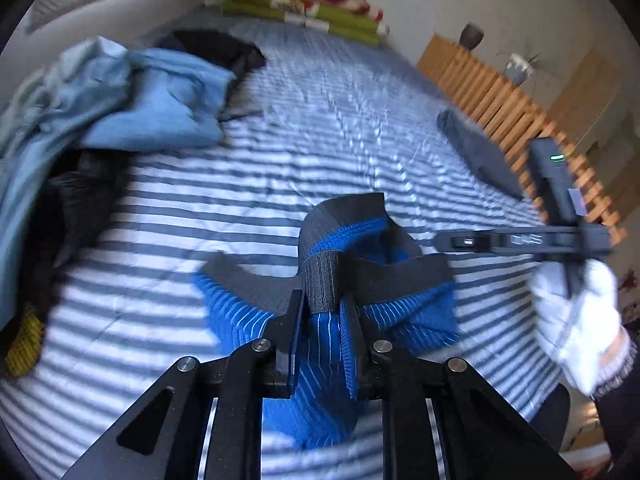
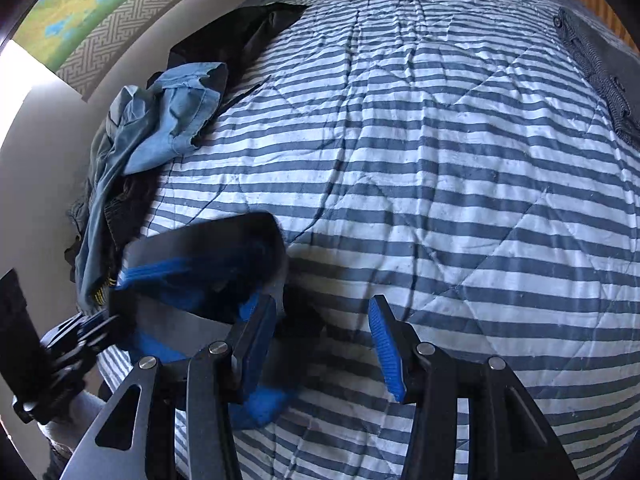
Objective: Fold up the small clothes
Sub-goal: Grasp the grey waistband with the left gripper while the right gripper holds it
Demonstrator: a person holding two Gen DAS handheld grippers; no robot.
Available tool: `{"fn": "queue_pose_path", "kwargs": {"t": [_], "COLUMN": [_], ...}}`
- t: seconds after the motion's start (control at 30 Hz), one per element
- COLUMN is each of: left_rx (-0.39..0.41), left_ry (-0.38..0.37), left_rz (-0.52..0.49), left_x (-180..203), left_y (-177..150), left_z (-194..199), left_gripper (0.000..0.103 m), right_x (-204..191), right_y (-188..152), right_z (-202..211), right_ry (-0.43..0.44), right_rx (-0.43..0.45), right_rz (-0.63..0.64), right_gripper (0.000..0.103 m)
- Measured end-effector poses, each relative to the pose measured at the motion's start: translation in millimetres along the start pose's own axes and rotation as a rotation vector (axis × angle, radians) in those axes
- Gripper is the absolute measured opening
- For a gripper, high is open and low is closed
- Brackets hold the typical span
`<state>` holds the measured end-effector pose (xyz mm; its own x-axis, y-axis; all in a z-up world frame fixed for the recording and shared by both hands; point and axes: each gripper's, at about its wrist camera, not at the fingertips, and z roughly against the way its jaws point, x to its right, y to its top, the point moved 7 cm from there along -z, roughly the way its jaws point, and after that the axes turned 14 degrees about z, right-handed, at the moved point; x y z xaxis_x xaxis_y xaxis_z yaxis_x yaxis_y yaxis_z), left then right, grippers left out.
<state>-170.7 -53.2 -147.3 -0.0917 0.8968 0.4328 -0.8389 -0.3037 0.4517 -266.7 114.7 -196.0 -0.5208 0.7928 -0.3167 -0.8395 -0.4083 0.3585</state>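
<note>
Here, a quilt (image 2: 460,152) striped in blue-grey and white spreads across the bed and fills most of both wrist views. Along its left edge lies a heap of unfolded clothes (image 1: 120,100), light blue cloth tumbled over black garments, with a bit of yellow showing at the low end of the pile. On the far right side of the quilt rests a dark grey garment (image 2: 600,68), folded flat, small buttons visible along its edge. Beyond it stands a slatted wooden unit (image 1: 504,100), and green-and-red bedding (image 1: 308,4) is stacked at the head of the bed.

At centre is a pair of blue underwear (image 1: 332,300) with thin pale stripes and a broad grey waistband, lifted partly clear of the quilt near its close edge. The left gripper (image 1: 323,320) has its jaws clamped on the waistband, the cloth bunched up between them and hanging below. The right gripper (image 2: 324,340), held in a white-gloved hand (image 1: 576,320), stands with its jaws spread wide and nothing between them; its left finger (image 2: 256,344) sits just beside or against the blue fabric, though contact cannot be told for certain.
</note>
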Motion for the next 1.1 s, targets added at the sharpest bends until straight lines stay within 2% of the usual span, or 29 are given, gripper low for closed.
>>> {"fn": "queue_pose_path", "kwargs": {"t": [0.07, 0.13, 0.2, 0.3, 0.4, 0.53, 0.7, 0.83, 0.9, 0.97, 1.03, 1.1], "left_rx": [0.025, 0.009, -0.007, -0.001, 0.007, 0.005, 0.001, -0.003, -0.006, -0.006, -0.008, -0.005], "left_ry": [0.019, 0.014, 0.036, 0.057, 0.041, 0.036, 0.042, 0.060, 0.063, 0.068, 0.067, 0.070], "left_rz": [-0.003, 0.004, -0.005, -0.016, -0.001, -0.007, -0.020, -0.020, -0.013, -0.007, 0.002, 0.005], "left_x": [-11.1, -20.7, -27.4, -31.6, -35.5, -34.2, -33.8, -39.0, -42.5, -44.8, -47.4, -48.4], "left_y": [-9.7, -22.3, -30.6, -34.6, -32.9, -33.1, -33.4, -32.2, -31.0, -31.1, -30.5, -30.7], "left_z": [23.7, 36.5, 38.7, 40.3, 42.7, 40.6, 37.5, 33.6, 31.2, 29.7, 28.7, 29.6], "left_gripper": [0.018, 0.018, 0.018, 0.018, 0.018, 0.018, 0.018, 0.018, 0.018, 0.018, 0.018, 0.018], "right_x": [-8.1, -20.5, -33.9, -55.7, -77.7, -92.1, -110.5, -119.7, -125.5, -129.5, -129.4, -127.6], "right_y": [1.9, 7.9, 15.2, 27.2, 34.7, 45.5, 57.7, 56.2, 51.7, 46.7, 43.0, 43.9], "right_z": [-0.9, -1.5, -2.0, -5.3, -17.6, -35.0, -58.5, -80.0, -87.3, -91.6, -95.7, -92.7], "right_ry": [0.023, 0.056, 0.092, 0.101, 0.102, 0.050, 0.100, 0.164, 0.182, 0.186, 0.159, 0.093], "right_rx": [0.006, 0.020, 0.036, 0.046, 0.017, -0.016, -0.055, -0.108, -0.129, -0.148, -0.160, -0.131], "right_rz": [0.008, 0.024, 0.038, 0.095, 0.173, 0.266, 0.358, 0.367, 0.381, 0.386, 0.385, 0.401], "right_gripper": [0.044, 0.044, 0.044, 0.044, 0.044, 0.044, 0.047, 0.048, 0.040, 0.009, 0.001, 0.001]}}
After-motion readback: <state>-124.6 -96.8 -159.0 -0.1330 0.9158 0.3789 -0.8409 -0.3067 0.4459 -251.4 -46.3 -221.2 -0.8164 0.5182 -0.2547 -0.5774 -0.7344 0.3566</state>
